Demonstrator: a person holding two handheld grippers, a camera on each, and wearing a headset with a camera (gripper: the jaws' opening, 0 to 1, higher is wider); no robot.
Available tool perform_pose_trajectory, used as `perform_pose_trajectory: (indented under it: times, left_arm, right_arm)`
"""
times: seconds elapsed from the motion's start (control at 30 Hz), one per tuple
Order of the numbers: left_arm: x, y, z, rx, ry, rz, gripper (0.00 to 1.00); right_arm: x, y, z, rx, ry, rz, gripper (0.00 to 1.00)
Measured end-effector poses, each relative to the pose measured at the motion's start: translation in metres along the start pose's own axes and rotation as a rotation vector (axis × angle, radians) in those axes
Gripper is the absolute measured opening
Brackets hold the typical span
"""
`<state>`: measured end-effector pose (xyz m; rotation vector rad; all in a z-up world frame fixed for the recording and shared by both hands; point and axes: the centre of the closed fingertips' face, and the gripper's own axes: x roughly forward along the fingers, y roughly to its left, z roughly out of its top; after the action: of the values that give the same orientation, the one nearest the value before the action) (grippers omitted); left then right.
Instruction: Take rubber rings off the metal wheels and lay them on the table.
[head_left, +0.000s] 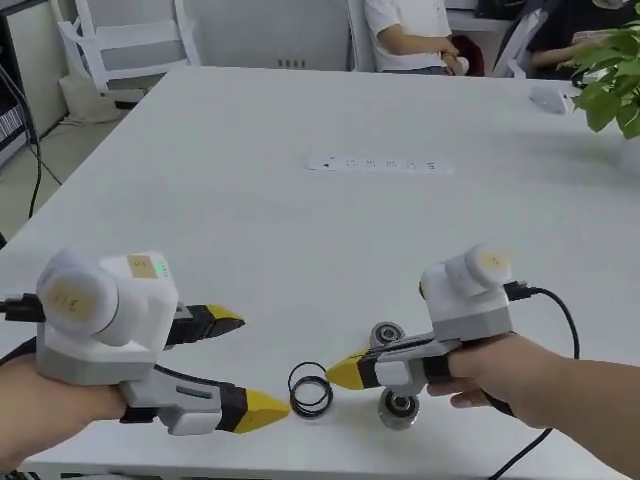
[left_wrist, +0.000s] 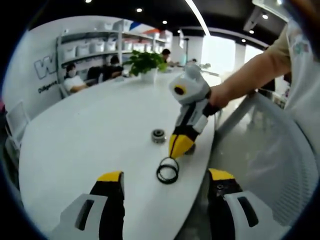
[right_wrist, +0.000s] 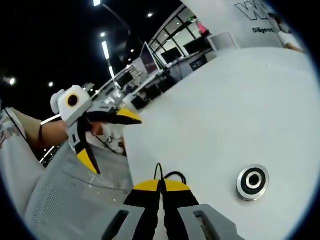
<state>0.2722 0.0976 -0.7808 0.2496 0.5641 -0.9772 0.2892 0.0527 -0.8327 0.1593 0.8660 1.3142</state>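
Seemingly close to done: two rubber rings (head_left: 310, 390) are off and lying on the table (head_left: 300, 220)
Nearest, the left gripper (head_left: 244, 362) hovers with its jaws wide apart, holding nothing. Just beyond it the rings lie flat and overlapping near the table's front edge, holes facing up; being round they have no long axis, though the overlapped pair stretches roughly away from the person. The right gripper (head_left: 345, 372) has its jaws pressed together at the rings' edge; whether it nips one I cannot tell. Two metal wheels (head_left: 387, 333) flank its tip, lying flat with bores upward, and look bare, so little seems left
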Motion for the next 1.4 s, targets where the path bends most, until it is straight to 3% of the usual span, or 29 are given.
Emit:
perform_pose_trajectory:
  times: [0.3,0.67,1.17,1.4]
  left_arm:
    - [0.000,0.000,-0.002,-0.006,0.006,-0.002,0.68]
    - [0.002,0.000,-0.005,-0.015,0.015,-0.004,0.67]
    - [0.004,0.000,-0.006,-0.014,0.026,-0.008,0.67]
    - [0.004,-0.001,-0.004,-0.009,0.028,-0.013,0.67]
  right_arm:
    - [0.005,-0.002,-0.009,0.004,0.035,-0.006,0.00]
    - [0.006,-0.009,-0.013,0.015,0.041,-0.027,0.00]
    - [0.002,-0.015,-0.010,0.030,0.016,-0.047,0.07]
    - [-0.007,-0.011,0.006,0.032,-0.038,-0.038,0.12]
